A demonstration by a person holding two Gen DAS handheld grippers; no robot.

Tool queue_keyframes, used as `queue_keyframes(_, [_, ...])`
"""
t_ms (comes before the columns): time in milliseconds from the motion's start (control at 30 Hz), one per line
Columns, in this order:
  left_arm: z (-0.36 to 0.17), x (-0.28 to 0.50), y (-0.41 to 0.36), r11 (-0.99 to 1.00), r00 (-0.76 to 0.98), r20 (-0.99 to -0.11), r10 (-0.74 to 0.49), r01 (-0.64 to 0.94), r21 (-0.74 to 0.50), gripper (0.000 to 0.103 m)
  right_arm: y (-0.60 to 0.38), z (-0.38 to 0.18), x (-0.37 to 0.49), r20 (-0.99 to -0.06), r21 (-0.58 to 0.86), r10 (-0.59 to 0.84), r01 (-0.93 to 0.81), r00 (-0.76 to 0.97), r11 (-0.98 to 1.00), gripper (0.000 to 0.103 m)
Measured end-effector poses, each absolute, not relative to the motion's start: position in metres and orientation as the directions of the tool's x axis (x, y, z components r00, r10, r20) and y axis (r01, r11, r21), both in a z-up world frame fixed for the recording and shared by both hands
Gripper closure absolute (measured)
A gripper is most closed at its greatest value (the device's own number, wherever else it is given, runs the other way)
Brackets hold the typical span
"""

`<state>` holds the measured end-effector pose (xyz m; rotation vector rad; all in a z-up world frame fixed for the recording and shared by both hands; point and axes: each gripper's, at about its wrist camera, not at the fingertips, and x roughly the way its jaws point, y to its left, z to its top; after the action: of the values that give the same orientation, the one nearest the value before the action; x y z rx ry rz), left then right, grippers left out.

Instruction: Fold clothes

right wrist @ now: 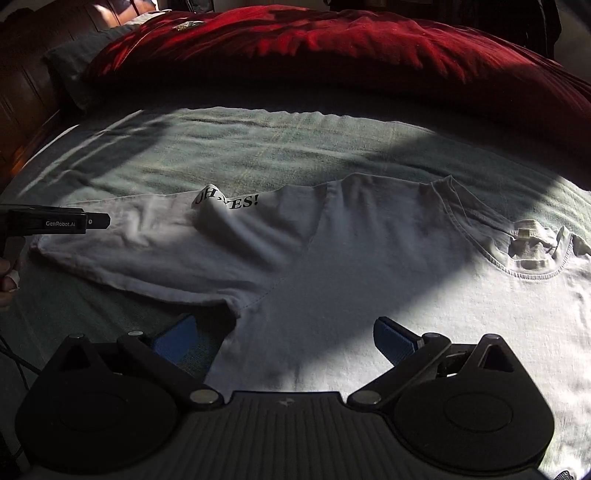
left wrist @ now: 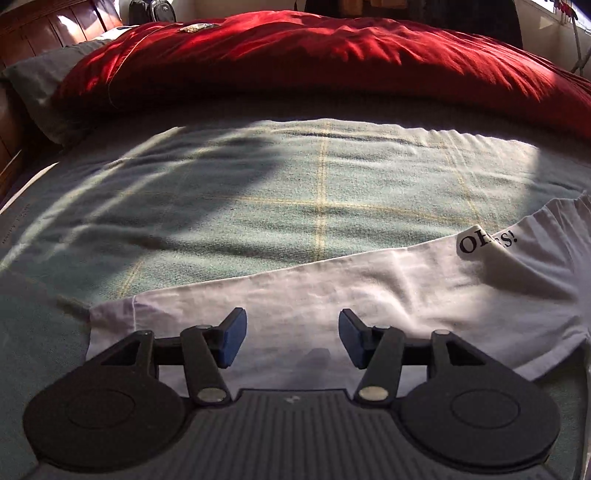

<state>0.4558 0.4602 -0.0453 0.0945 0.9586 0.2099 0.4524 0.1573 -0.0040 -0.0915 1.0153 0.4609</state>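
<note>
A: White T-shirt (right wrist: 369, 266) is lying mostly flat on the bed (left wrist: 258, 192); one sleeve (right wrist: 155, 240) is looking folded inward.

B: Folding is barely starting. Left gripper (left wrist: 291, 341) and right gripper (right wrist: 284, 339) are hovering, jaws spread, pinching nothing.

The white T-shirt (right wrist: 369, 258) runs off the right wrist view at three and five o'clock, so its right half stays unseen; in the left wrist view its collar end is cut off at three o'clock; a fold hides the middle letters of the black lettering (left wrist: 487, 242); the left gripper's (right wrist: 98, 220) fingers are hidden behind its body at nine o'clock; the small pale thing (left wrist: 195, 27) on the red duvet (left wrist: 314, 62) at twelve o'clock is too small to tell.
</note>
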Motion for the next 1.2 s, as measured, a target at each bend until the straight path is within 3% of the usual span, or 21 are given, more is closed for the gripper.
queue_keyframes(167, [-0.057, 0.447, 0.493, 0.980, 0.531, -0.829, 0.175, -0.178, 0.093, 0.037, 0.210, -0.001, 0.485, -0.812, 0.126, 0.385, -0.512, 0.440, 0.850, 0.000])
queue_keyframes(467, [-0.061, 0.436, 0.518, 0.977, 0.539, -0.837, 0.097, -0.213, -0.024, 0.036, 0.256, -0.037, 0.538, -0.838, 0.218, 0.431, -0.519, 0.335, 0.826, 0.000])
queue_keyframes(767, [-0.061, 0.428, 0.525, 0.979, 0.549, -0.832, 0.080, -0.201, -0.038, 0.036, 0.265, -0.077, 0.574, -0.848, 0.129, 0.352, -0.490, 0.396, 0.862, 0.000])
queue_keyframes(1033, [-0.059, 0.428, 0.527, 0.975, 0.545, -0.835, 0.081, -0.219, -0.049, 0.036, 0.260, -0.047, 0.560, -0.837, 0.200, 0.411, -0.496, 0.361, 0.845, 0.000])
queue_keyframes(1200, [-0.061, 0.426, 0.528, 0.975, 0.553, -0.830, 0.078, -0.215, -0.051, 0.035, 0.282, -0.061, 0.540, -0.839, 0.225, 0.445, -0.544, 0.313, 0.808, 0.000])
